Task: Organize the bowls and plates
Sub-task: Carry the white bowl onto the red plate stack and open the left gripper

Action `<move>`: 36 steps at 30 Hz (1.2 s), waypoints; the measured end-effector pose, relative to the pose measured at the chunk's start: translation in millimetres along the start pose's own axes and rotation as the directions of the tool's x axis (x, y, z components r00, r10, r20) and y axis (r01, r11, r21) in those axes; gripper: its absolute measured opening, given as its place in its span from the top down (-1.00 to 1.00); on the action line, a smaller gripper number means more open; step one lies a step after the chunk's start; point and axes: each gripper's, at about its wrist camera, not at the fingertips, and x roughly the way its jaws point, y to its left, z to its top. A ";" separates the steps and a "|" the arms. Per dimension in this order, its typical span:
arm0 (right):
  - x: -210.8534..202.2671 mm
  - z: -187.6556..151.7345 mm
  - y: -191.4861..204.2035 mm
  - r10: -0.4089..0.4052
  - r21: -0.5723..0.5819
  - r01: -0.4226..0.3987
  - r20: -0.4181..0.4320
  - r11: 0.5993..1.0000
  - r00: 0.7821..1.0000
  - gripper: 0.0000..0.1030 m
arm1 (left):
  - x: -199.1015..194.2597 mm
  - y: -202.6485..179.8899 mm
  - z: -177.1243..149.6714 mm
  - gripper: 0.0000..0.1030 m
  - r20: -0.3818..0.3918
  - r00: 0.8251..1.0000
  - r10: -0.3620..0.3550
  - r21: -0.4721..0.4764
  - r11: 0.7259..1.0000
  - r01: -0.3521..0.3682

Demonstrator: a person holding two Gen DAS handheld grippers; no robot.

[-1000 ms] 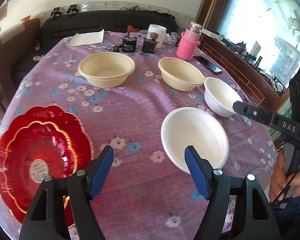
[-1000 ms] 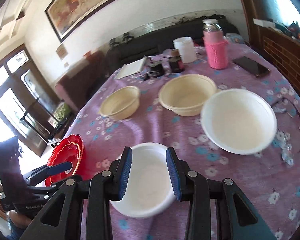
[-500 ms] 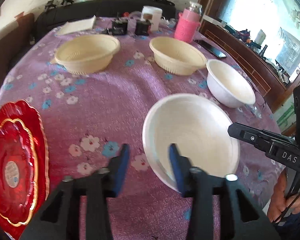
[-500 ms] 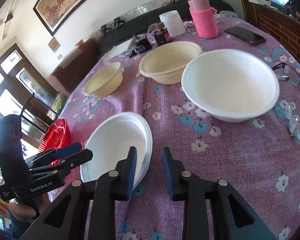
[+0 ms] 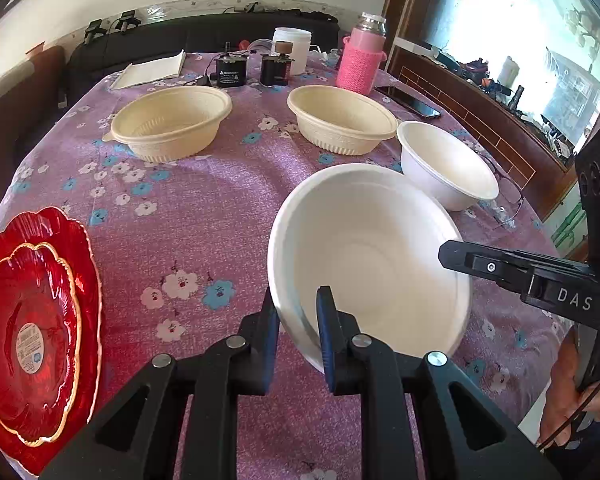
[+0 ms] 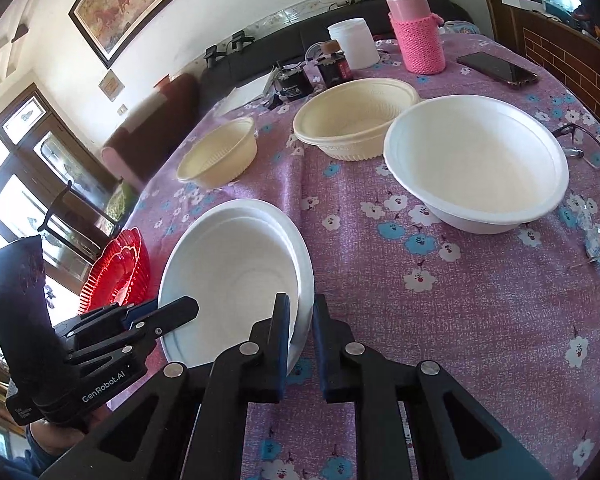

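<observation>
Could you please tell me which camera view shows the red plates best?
The left wrist view: the red plates lie stacked, nearly whole, with the label readable as a sticker. The right wrist view shows them only edge-on, partly behind the left gripper.

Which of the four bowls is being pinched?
The near white bowl. The left gripper and right gripper are both shut on its rim. The other white bowl and two cream bowls stand untouched.

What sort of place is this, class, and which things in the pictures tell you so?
Most likely a living or dining room in a home. A table under a purple flowered tablecloth carries bowls and everyday clutter, a dark sofa stands behind it, and a framed painting hangs on the wall.
</observation>
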 end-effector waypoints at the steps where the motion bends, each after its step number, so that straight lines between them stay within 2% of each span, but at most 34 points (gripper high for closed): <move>1: 0.6 0.2 1.4 0.004 -0.001 -0.004 -0.002 1.000 1.000 0.76 | -1.7 1.3 -0.1 0.66 0.003 1.000 -0.001 -0.004 1.000 0.001; 20: 3.4 19.0 44.4 0.105 -0.032 -0.105 -0.011 0.994 0.994 0.75 | -47.7 38.8 -1.0 0.62 0.088 0.996 0.026 -0.058 0.998 -0.021; 28: 20.9 32.0 88.4 0.165 -0.081 -0.169 -0.048 0.982 0.985 0.75 | -81.8 77.4 -6.3 0.56 0.148 0.985 0.086 -0.127 0.990 -0.068; 36: 55.0 38.5 142.6 0.203 -0.150 -0.219 -0.113 0.964 0.973 0.75 | -107.5 128.0 -19.9 0.54 0.172 0.971 0.169 -0.231 0.965 -0.127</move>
